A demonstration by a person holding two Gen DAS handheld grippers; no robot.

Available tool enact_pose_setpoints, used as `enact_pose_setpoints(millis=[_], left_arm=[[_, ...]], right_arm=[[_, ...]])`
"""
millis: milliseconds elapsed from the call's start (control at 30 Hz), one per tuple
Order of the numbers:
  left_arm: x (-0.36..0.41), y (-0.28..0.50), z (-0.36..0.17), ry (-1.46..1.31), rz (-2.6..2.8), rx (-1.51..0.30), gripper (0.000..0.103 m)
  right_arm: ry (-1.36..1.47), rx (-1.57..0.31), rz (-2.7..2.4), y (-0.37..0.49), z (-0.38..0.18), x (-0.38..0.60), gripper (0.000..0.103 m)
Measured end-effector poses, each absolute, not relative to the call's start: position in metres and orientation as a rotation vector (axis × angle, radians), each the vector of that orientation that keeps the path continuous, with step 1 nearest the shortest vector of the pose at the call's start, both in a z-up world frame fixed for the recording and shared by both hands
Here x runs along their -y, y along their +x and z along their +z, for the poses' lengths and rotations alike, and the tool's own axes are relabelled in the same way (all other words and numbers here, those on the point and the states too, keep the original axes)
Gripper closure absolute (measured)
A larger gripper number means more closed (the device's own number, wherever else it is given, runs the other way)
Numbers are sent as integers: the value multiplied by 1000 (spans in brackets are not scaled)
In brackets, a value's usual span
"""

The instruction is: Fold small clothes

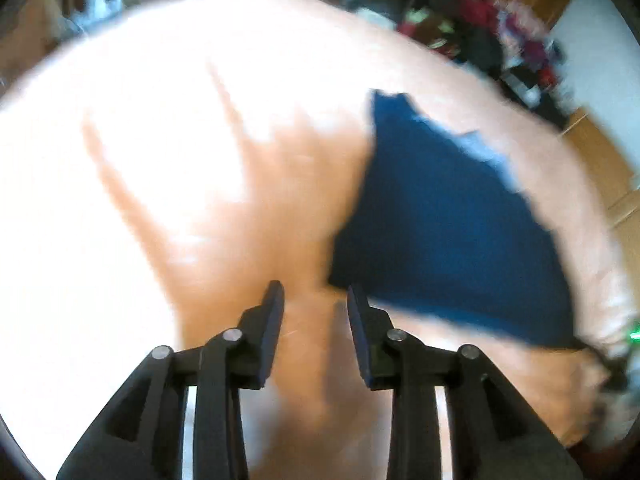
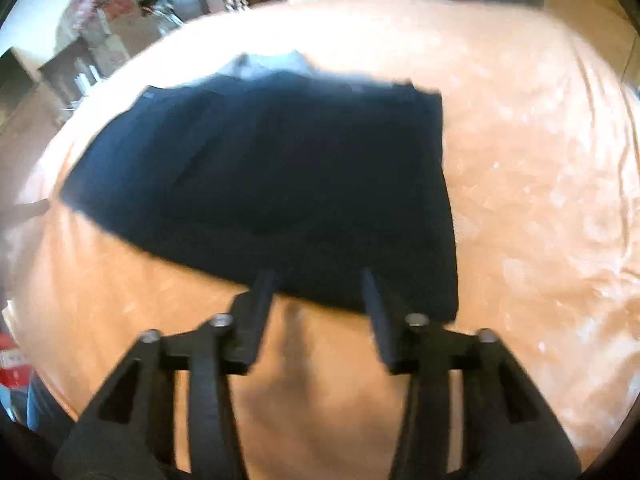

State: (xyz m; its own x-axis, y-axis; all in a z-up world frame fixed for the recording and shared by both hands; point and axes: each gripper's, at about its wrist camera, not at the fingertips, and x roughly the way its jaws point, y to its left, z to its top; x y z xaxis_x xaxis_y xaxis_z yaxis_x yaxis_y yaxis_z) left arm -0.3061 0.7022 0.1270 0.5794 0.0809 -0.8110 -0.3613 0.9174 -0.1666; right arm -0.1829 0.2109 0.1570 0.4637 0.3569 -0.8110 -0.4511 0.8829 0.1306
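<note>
Now a dark blue garment (image 2: 272, 184) lies spread flat on the peach bedsheet (image 2: 520, 200), a lighter lining showing at its far edge. Both the left gripper (image 1: 316, 300) and right gripper (image 2: 320, 284) hover with fingers released, gripping nothing.

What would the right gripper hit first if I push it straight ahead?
Probably the near edge of the dark blue garment: the open right gripper points at it with nothing between, though blur hides depth.

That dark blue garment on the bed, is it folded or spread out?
Spread out: the dark blue garment lies flat on the peach bedcover. Blur hides any layers.
</note>
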Motion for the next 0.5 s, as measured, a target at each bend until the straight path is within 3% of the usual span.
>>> enact_pose_setpoints(millis=[33,100,233,300,367,500], left_arm=[[-685,-311,131,-276,258,-917,53],[-624,-319,128,-146,220,-915,32],[-569,-315,98,-149,230,-955,17],[-557,-317,88,-78,297,-957,5],[-545,-312,80,-11,332,-952,0],[-546,-307,79,-35,332,-976,0]], right_arm=[[-145,-941,498,-195,163,-218,33],[-217,-876,492,-224,165,-236,21],[-182,-919,486,-247,142,-238,19],[-162,-950,456,-248,128,-233,15],[-138,-963,406,-241,117,-226,2],[-70,-983,406,-232,112,-219,0]])
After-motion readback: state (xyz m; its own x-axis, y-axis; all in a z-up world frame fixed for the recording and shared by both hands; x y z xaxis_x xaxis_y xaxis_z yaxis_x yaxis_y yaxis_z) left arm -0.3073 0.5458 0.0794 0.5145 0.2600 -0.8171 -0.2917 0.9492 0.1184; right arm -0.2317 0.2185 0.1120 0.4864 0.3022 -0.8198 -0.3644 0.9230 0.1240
